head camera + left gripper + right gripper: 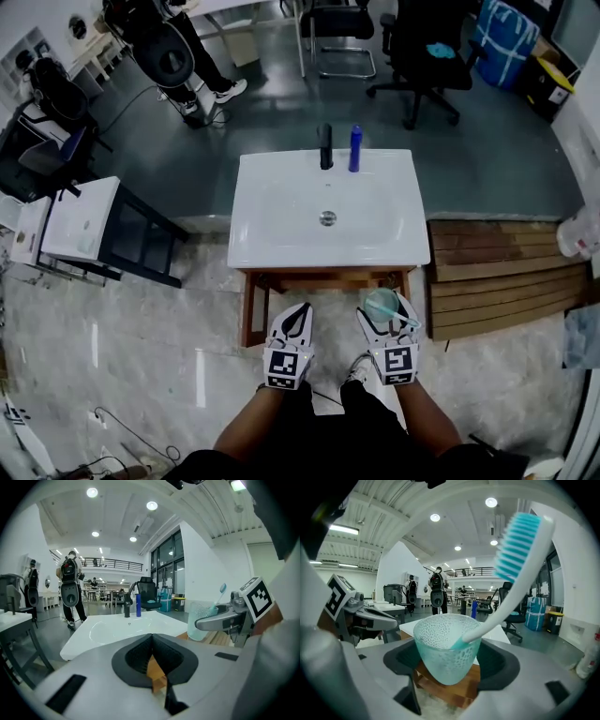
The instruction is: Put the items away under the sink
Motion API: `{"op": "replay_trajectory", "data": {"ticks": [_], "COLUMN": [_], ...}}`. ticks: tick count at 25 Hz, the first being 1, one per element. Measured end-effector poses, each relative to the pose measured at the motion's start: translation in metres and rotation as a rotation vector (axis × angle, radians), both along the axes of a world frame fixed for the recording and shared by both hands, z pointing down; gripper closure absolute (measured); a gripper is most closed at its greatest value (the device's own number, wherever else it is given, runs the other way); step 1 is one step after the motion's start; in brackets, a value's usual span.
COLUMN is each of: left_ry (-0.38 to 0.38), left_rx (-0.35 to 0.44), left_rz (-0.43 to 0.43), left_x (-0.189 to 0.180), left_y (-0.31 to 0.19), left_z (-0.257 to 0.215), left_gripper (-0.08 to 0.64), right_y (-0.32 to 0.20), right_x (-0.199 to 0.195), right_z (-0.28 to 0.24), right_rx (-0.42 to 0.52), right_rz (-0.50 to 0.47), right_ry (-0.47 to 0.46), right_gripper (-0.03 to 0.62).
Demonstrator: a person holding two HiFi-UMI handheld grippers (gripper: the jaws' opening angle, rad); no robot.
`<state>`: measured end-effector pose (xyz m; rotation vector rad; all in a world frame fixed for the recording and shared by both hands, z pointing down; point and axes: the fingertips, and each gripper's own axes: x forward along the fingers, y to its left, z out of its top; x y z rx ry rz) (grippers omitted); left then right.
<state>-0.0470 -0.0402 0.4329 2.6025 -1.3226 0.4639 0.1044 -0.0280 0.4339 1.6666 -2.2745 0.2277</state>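
A frosted teal cup (447,651) with a white and teal toothbrush (515,573) leaning in it sits between the jaws of my right gripper (450,654), which is shut on the cup. In the head view the cup (383,307) and right gripper (387,314) hover just in front of the wooden cabinet (251,309) under the white sink (281,220). My left gripper (293,323) hangs beside it, shut with nothing held (152,641). A blue bottle (355,148) stands by the black faucet (325,145) at the sink's back edge.
Stacked wooden pallets (497,277) lie right of the sink. A white-topped table on a black frame (80,220) stands to the left. Behind the sink are office chairs (417,56) and a standing person (178,47). A white bottle (577,232) sits at the far right.
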Motion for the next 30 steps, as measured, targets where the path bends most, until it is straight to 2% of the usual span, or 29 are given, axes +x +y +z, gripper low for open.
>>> {"op": "replay_trajectory", "data": {"ticks": [7,10,16,20,23,28,30], "left_ry": [-0.003,-0.005,0.028,0.076,0.101,0.151,0.153], "left_rx": [0.024,0.033,0.005,0.041,0.091,0.175,0.181], "left_rz": [0.037,0.029,0.013,0.029,0.046,0.059,0.073], "left_x": [-0.01,-0.015,-0.018,-0.018,-0.018,-0.016,-0.014], "left_y": [-0.006,-0.016,-0.044,-0.069,-0.089,-0.112,-0.116], "left_z": [0.045,0.092,0.212,0.278,0.318,0.368,0.384], "left_gripper": [0.541,0.541,0.541,0.541,0.541,0.541,0.541], "right_y": [-0.004,-0.012,-0.041,-0.065,-0.085,-0.111,-0.118], "right_x": [-0.014,-0.015,-0.012,-0.018,-0.026,-0.025,-0.023], "right_z": [0.058,0.105,0.213,0.28,0.32,0.361,0.37], "right_rx": [-0.004,-0.003,0.002,0.022,0.053,0.093,0.1], "right_rz": [0.003,0.009,0.044,0.061,0.052,0.078,0.092], "right_ry": [0.007,0.012,0.004,-0.018,-0.002,-0.008,-0.018], "right_gripper": [0.216,0.216,0.216,0.216,0.216,0.216,0.216]}}
